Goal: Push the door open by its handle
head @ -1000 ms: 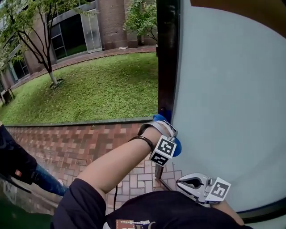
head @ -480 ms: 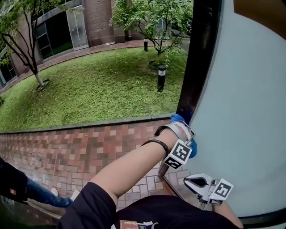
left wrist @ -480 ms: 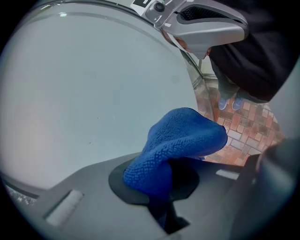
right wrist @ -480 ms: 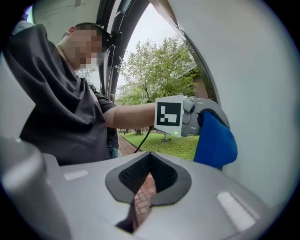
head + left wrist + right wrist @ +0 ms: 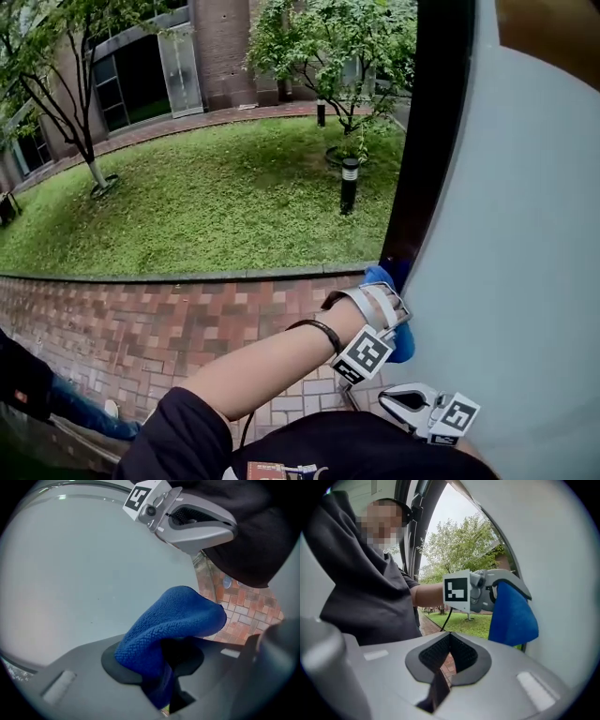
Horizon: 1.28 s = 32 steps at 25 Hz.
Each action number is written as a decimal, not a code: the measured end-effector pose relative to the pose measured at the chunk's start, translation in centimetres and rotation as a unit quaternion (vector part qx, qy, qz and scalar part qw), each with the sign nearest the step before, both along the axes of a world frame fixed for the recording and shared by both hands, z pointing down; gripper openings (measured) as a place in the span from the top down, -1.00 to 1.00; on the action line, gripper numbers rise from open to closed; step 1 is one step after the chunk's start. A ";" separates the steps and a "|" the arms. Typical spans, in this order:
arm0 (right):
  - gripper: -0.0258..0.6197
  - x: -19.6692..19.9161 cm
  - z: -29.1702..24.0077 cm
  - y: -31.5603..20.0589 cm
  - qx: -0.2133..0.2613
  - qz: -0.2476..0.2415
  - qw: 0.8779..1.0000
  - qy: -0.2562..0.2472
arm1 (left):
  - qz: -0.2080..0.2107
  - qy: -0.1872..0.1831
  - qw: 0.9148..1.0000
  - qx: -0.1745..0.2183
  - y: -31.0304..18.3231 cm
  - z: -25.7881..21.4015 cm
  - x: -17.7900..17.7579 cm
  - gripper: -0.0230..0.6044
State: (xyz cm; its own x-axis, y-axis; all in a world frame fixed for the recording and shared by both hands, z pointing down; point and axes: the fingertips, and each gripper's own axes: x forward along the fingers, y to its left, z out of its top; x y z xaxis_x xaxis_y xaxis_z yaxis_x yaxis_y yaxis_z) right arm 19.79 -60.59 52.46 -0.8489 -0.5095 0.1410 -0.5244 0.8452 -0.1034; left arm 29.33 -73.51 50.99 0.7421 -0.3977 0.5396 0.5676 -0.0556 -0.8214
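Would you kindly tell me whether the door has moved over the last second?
Yes. The door has swung further open, to the right: its dark edge now clears the lawn lamp post, which it hid a second ago.

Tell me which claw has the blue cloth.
The left claw: the blue cloth is held between its jaws, which have just been opening. The right claw is shut, with nothing between its jaws.

door (image 5: pixel 525 234) right | cloth (image 5: pixel 379 276) apparently against door edge | paving (image 5: pixel 141 319) left | lawn (image 5: pixel 216 206) behind paving
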 end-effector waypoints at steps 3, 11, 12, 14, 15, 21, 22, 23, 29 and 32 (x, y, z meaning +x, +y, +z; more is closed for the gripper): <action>0.92 1.1 1.2 -1.6 -0.018 -0.001 1.000 0.000 | -0.009 0.011 1.000 0.001 0.1 0.3 0.4 0.26; 0.92 -3.5 1.4 -5.2 -0.015 -0.022 1.000 0.005 | -0.060 0.213 0.960 -0.173 0.2 -5.2 -8.1 -0.13; 0.92 -4.4 1.6 -5.2 -0.017 -0.029 0.999 0.007 | -0.079 0.252 0.940 -0.215 -0.3 -5.6 -11.0 -0.13; 0.92 -6.3 2.1 -5.6 -0.019 -0.040 0.999 0.014 | -0.117 0.319 0.886 -0.315 -1.0 -5.2 -17.1 -0.12; 0.92 -7.3 2.1 -6.0 -0.017 -0.043 0.999 0.016 | -0.138 0.351 0.847 -0.376 -1.4 -4.5 -20.3 -0.10; 0.92 -11.7 2.8 -9.4 -0.009 -0.048 0.998 0.029 | -0.232 0.571 0.450 -0.646 -3.5 0.2 -38.7 0.93; 0.92 -12.1 3.2 -9.7 -0.011 -0.049 0.998 0.032 | -0.242 0.586 0.434 -0.640 -3.2 1.0 -40.6 0.93; 0.92 -12.6 3.5 -10.0 -0.013 -0.050 0.998 0.033 | -0.253 0.591 0.436 -0.630 -2.7 1.7 -42.0 0.93; 0.92 -15.7 2.9 -11.2 -0.007 -0.070 0.997 0.042 | -0.265 0.576 0.473 -0.612 -1.7 2.0 -43.7 0.93; 0.92 -16.4 2.9 -11.1 -0.014 -0.067 0.997 0.033 | -0.256 0.566 0.482 -0.618 -1.1 2.4 -43.4 0.93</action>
State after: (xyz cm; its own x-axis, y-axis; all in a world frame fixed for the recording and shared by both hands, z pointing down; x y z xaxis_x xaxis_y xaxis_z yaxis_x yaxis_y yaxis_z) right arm 3.39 -71.70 55.31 -0.8978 -0.3866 0.2108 -0.4127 0.9057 -0.0968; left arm -14.03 -74.62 53.35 0.8143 -0.5793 -0.0352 -0.5540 -0.7939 0.2507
